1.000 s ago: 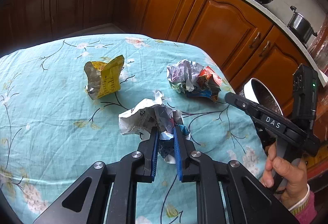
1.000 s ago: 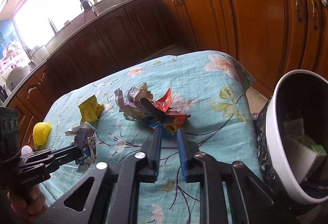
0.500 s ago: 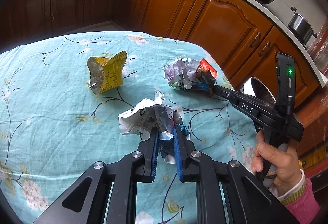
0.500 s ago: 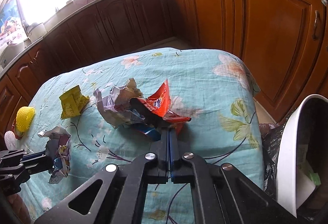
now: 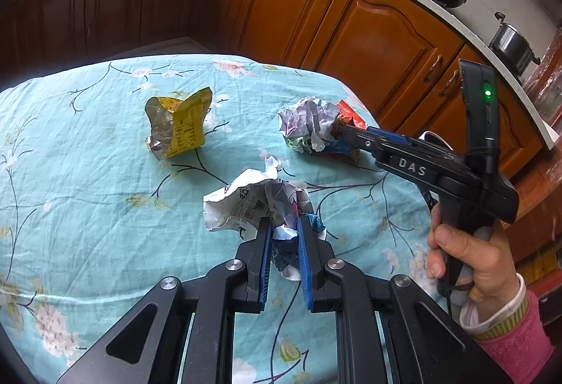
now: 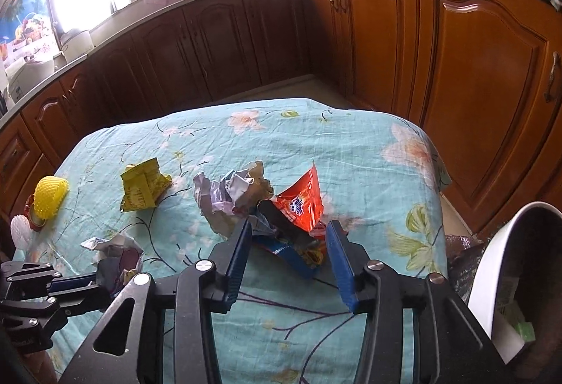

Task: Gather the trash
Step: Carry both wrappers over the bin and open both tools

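My left gripper (image 5: pixel 283 226) is shut on a crumpled white printed paper wad (image 5: pixel 246 205) resting on the teal flowered tablecloth (image 5: pixel 87 191); the wad also shows in the right wrist view (image 6: pixel 116 254). My right gripper (image 6: pixel 289 227) is open, its jaws on either side of a pile of crumpled paper (image 6: pixel 232 194) and a red and blue snack wrapper (image 6: pixel 304 201). That pile shows in the left wrist view (image 5: pixel 312 127) at the right gripper's tip. A yellow foil packet (image 5: pixel 179 127) lies apart at the far left.
A white trash bin (image 6: pixel 505 282) with a black liner stands off the table's right edge, with rubbish inside. A yellow mesh object (image 6: pixel 51 194) sits at the table's left edge. Wooden kitchen cabinets (image 6: pixel 456 68) surround the table.
My right gripper moved forward onto the paper and wrapper pile, shut, then opened wide around it. My left gripper stayed shut on its paper wad.
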Motion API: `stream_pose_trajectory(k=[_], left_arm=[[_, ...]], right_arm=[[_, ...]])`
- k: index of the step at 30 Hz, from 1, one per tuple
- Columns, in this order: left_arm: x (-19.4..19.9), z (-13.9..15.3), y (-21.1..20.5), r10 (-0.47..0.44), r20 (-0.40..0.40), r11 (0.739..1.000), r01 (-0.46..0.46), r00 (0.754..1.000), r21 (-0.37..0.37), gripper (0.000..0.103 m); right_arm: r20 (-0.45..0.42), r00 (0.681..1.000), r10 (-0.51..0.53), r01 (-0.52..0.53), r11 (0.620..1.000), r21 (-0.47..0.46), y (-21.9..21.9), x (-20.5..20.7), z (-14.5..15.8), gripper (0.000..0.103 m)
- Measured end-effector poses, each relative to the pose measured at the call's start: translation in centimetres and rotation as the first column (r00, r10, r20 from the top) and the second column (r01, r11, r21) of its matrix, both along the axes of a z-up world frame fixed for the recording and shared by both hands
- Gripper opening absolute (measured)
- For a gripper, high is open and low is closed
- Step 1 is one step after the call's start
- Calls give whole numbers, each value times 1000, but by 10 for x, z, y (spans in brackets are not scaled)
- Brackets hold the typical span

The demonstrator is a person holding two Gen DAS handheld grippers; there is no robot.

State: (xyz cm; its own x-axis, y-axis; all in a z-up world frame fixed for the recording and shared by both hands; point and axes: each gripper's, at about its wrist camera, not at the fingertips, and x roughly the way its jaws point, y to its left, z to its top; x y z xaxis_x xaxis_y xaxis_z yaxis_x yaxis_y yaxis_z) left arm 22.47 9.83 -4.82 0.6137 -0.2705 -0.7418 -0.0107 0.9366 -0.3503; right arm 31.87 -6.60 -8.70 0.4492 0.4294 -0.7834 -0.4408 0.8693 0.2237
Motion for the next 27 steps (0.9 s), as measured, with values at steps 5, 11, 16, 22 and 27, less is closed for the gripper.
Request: stream_pose_trajectory(k=[5, 11, 16, 22, 27], left_arm=[[-2, 2, -1, 4, -1, 1000, -4, 1000, 4, 13], [-2, 9, -13, -25, 13, 1000, 25, 1000, -4, 13], [-2, 19, -39, -88, 32, 996, 88, 996, -8, 13], [-1, 30, -82, -186, 52, 983, 186, 981, 1, 13], [5, 38, -117, -261, 66, 965, 260, 963, 12, 13]], right_arm=[[-54, 998, -18, 20, 999, 25, -2, 12, -16, 4], [-35, 998, -60, 63, 992, 110, -29, -17, 5, 3], [-14, 993, -114, 115, 980, 163, -66, -54, 26, 3], [-1, 978, -209, 205, 959, 194, -119, -92, 44, 3], [11, 956, -292, 284, 938, 199, -162, -113, 52, 3]])
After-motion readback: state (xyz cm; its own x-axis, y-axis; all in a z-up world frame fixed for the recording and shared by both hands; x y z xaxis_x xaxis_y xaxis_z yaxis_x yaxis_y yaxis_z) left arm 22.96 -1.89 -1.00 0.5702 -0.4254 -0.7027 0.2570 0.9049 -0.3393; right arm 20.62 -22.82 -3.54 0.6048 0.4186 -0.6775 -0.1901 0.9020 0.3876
